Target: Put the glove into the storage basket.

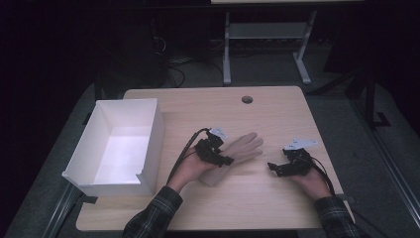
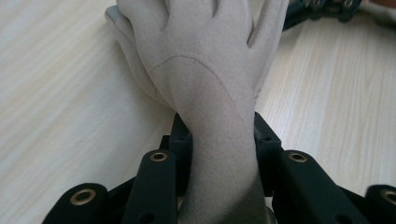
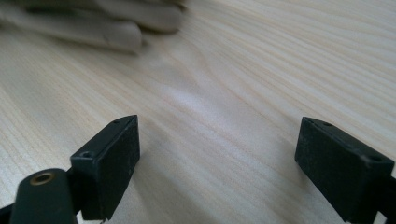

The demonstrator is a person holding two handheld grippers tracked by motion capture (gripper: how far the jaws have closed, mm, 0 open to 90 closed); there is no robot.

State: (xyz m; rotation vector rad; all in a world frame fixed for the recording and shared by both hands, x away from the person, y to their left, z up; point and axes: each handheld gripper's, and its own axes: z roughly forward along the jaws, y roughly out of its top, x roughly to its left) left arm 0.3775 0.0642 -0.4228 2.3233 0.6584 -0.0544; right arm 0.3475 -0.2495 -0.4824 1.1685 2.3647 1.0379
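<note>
A beige glove (image 1: pixel 243 148) lies flat on the wooden table (image 1: pixel 198 106), fingers pointing away and to the right. My left gripper (image 1: pixel 225 159) is shut on the glove's wrist end, and in the left gripper view the black jaws press on both sides of the narrow cuff part of the glove (image 2: pixel 205 70). To the right, my right gripper (image 1: pixel 274 167) rests low over the table, open, with bare wood between its jaws (image 3: pixel 217 158). The glove's fingertips (image 3: pixel 93 28) show at the upper left of the right gripper view, apart from that gripper.
A white open box (image 1: pixel 148 144) stands at the table's left edge, close to my left forearm. A round cable hole (image 1: pixel 247 99) sits near the far edge. Beyond the table are dark floor and a desk frame (image 1: pixel 227 49).
</note>
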